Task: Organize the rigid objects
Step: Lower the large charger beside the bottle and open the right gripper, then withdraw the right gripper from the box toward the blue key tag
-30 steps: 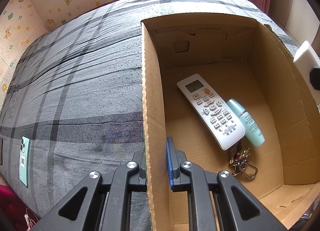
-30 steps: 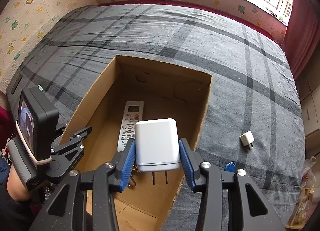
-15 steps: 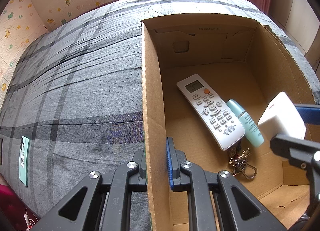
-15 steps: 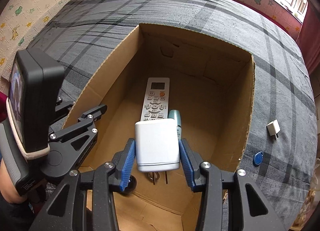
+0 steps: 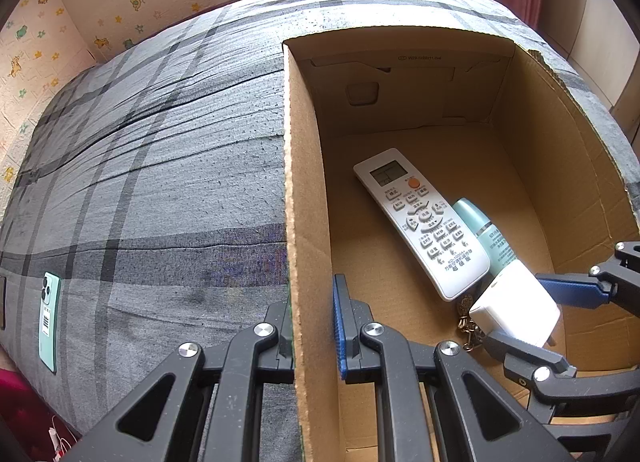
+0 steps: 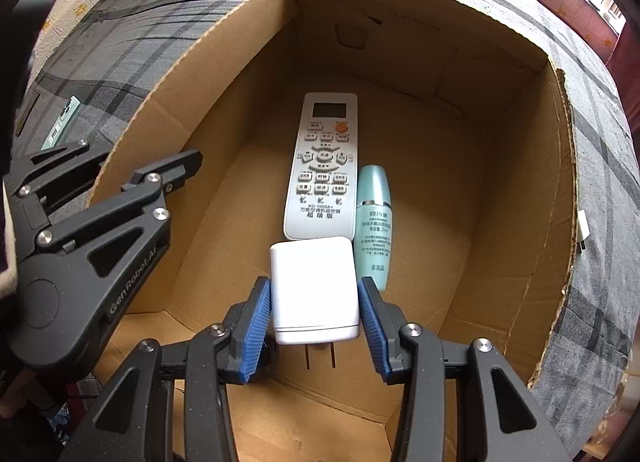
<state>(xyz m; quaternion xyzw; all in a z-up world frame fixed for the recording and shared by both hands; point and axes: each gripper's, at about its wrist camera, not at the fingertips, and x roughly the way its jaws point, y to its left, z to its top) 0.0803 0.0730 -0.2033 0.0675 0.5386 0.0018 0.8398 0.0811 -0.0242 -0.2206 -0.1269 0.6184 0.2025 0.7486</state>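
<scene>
The right gripper (image 6: 316, 316) is squeezing a white charger (image 6: 314, 290) between its 2 blue pads, its 2 prongs pointing down. It is hanging inside the cardboard box (image 6: 520, 190), right over the near end of the white remote (image 6: 324, 166) and beside the blue-green bottle (image 6: 374, 222). The left gripper (image 5: 312, 326) is pinched tight on the box's side wall. A green phone (image 5: 49, 320) is lying on the gray blanket (image 5: 160, 182), well away from the box.

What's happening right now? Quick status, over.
Left gripper shut on cardboard box wall. Right gripper holds white charger inside box. Remote, teal bottle lie below.
</scene>
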